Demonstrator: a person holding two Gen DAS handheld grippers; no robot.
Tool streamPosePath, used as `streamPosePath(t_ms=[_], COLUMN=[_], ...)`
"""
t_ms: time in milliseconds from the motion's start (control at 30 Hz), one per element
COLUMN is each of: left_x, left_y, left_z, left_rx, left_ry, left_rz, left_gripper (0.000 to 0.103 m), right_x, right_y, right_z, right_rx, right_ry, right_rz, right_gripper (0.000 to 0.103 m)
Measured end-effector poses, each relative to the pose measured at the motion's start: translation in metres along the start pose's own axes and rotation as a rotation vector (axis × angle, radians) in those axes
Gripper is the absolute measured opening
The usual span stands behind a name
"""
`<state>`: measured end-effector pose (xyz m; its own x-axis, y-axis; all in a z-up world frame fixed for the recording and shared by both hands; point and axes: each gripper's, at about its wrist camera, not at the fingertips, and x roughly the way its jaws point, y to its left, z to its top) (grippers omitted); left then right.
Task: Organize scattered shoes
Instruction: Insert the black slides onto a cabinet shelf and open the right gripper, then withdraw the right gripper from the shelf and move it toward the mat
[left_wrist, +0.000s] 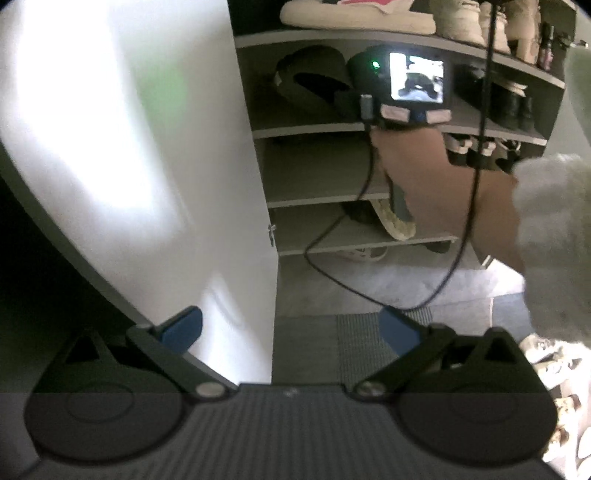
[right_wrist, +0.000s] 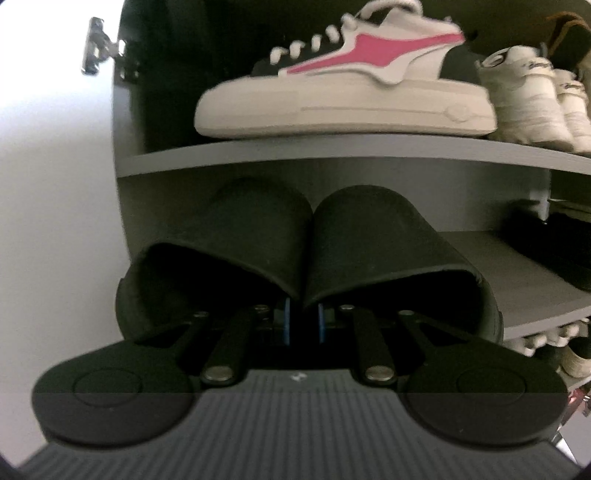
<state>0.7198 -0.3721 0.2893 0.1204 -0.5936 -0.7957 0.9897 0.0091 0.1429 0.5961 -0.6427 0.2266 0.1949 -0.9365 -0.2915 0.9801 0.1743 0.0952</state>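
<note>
The right tongs (right_wrist: 303, 325) are clamped on the touching inner walls of two black slippers (right_wrist: 310, 251) at the grey shelf (right_wrist: 517, 280), so keep both level and together, while the left tongs (left_wrist: 290, 328) hang apart, empty.
</note>
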Motion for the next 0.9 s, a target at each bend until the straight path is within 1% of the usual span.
streamPosePath(t_ms=[333, 500, 667, 800, 900], left_x=[0.012, 0.015, 0.018, 0.023, 0.019], left_y=[0.006, 0.012, 0.017, 0.021, 0.019], left_z=[0.002, 0.001, -0.006, -0.010, -0.011], left_rx=[-0.010, -0.018, 0.000, -0.044, -0.058], left_ry=[0.031, 0.046, 0.023, 0.065, 0.068], left_rz=[0.006, 0.005, 0.026, 0.020, 0.015], left_gripper=[0.103, 0.103, 0.103, 0.103, 0.103], right_x=[0.055, 0.080, 0.106, 0.123, 0.138], right_y=[0.011, 0.019, 0.028, 0.028, 0.025], right_z=[-0.004, -0.009, -0.012, -0.013, -0.013], right_rx=[0.003, 0.008, -0.003, 0.007, 0.024], right_ry=[0.012, 0.007, -0.002, -0.014, -0.029], right_rz=[-0.017, -0.003, 0.003, 0.013, 0.024], right_gripper=[0.017, 0.017, 0.018, 0.018, 0.020])
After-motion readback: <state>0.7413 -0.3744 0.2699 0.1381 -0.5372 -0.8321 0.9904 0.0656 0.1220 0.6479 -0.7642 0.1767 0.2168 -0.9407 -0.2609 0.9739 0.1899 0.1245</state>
